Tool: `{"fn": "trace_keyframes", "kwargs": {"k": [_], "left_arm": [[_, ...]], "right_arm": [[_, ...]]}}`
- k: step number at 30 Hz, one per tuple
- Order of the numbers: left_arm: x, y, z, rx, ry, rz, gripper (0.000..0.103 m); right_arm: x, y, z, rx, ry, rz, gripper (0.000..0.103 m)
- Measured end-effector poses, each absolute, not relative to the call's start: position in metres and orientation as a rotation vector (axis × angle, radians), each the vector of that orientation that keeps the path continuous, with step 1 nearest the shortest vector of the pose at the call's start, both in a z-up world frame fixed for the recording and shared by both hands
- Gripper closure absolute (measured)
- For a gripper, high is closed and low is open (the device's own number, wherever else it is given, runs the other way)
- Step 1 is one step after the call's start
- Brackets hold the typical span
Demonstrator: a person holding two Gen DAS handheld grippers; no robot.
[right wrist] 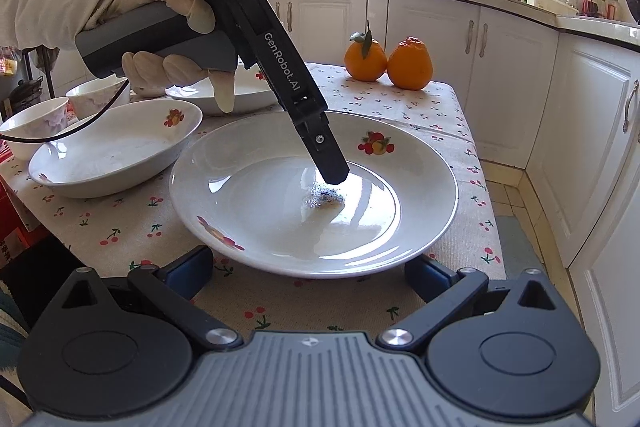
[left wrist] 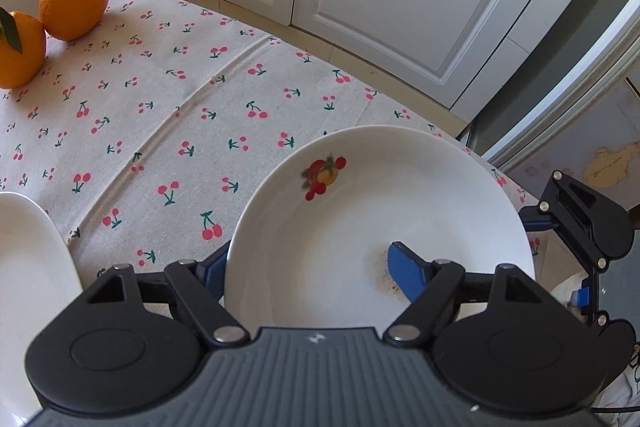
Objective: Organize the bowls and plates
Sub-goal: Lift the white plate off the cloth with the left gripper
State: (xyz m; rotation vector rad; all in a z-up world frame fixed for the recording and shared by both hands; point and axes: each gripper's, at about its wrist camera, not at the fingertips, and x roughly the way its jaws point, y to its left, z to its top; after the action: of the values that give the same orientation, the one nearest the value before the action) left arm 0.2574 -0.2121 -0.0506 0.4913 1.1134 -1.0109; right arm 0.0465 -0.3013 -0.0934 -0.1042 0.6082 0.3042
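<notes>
The big white deep plate (right wrist: 314,195) sits near the right edge of the table, on the cherry-print tablecloth (left wrist: 168,99). The left gripper (left wrist: 308,277) straddles its rim — one blue finger (left wrist: 406,275) is inside the well, the other is outside and mostly hidden under the rim. Whether the pads are actually pinching yet, nobody could tell from these views. The right gripper (right wrist: 308,273) hangs just off the near rim with both fingers spread wide, holding nothing.

Handling-wise, this looks like glazed ceramic: stiff, glossy, probably slippery, and chippy if it knocks another dish. It has a broad sloped rim with little fruit decals and a dark smudge in the well. The rim seems the only sensible place to grip — a firm squeeze, keeping it level, since a one-sided hold on something this wide will likely want to tip.

A second deep plate (right wrist: 116,151) with the same decal sits toward the left edge, and two small bowls (right wrist: 36,127) behind it. Two oranges (right wrist: 388,63) sit at the far corner.
</notes>
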Motion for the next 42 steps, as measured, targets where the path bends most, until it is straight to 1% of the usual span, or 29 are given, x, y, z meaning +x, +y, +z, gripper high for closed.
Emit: {"fn": "trace_keyframes", "kwargs": {"k": [8,21,42], "left_arm": [[0.259,-0.212,-0.050,0.510,1.115,-1.012,0.031],[0.262,-0.212,-0.049,0.498,1.105,-1.017,0.031],[0.316,-0.238,-0.050,0.462,1.062,-1.006,0.031]], "right_arm": [[0.051,-0.303,-0.088,-0.079,0.628,0.301,0.001],[0.061,-0.301,-0.084,-0.105,0.673,0.309,0.001],[0.115,-0.327,-0.086,-0.087,0.692,0.293,0.001]]}}
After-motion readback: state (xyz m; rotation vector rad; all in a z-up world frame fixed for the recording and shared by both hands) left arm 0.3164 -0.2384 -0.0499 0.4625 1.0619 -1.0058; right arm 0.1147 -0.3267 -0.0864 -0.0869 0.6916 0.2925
